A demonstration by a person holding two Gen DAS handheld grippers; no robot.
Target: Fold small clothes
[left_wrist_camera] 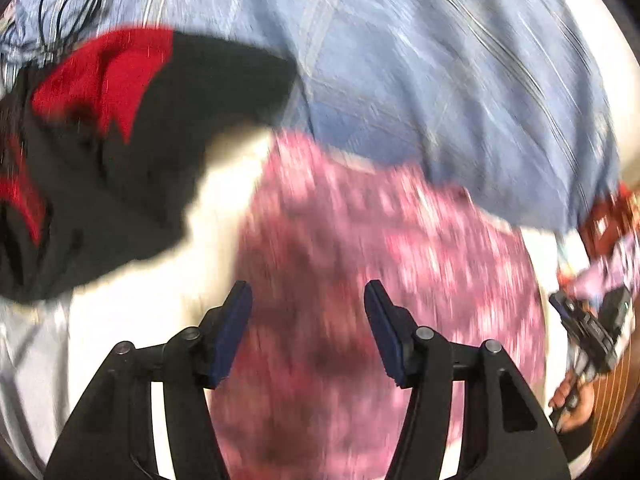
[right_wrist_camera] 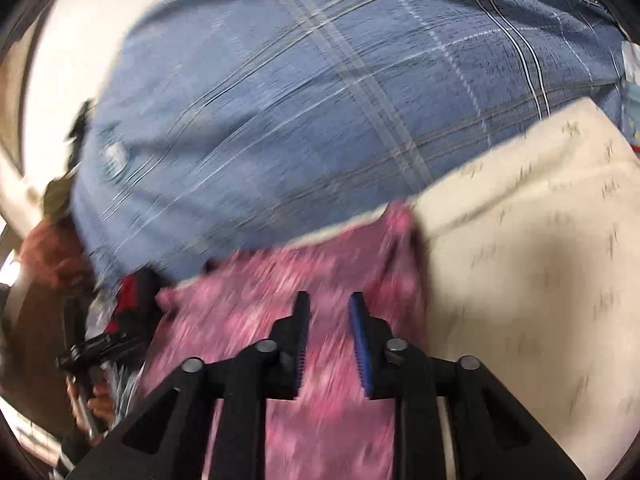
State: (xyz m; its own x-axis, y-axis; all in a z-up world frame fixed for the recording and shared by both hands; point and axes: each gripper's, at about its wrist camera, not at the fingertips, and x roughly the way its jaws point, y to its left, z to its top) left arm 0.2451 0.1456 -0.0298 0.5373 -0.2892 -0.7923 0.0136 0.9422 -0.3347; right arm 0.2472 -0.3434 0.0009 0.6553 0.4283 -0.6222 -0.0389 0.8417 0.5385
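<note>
Above the pink floral-print cloth garment (left_wrist_camera: pixel 360 264), the left gripper (left_wrist_camera: pixel 308 300) is hovering with jaws wide apart, and the right gripper (right_wrist_camera: pixel 329 308) is hovering narrowly parted, both seemingly poised to pinch fabric for folding.

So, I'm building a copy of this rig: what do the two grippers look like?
Both the left gripper and the right gripper have black angular frames with round silver pivot pins. The jaws carry dark blue pads, visibly ribbed on the right one.
</note>
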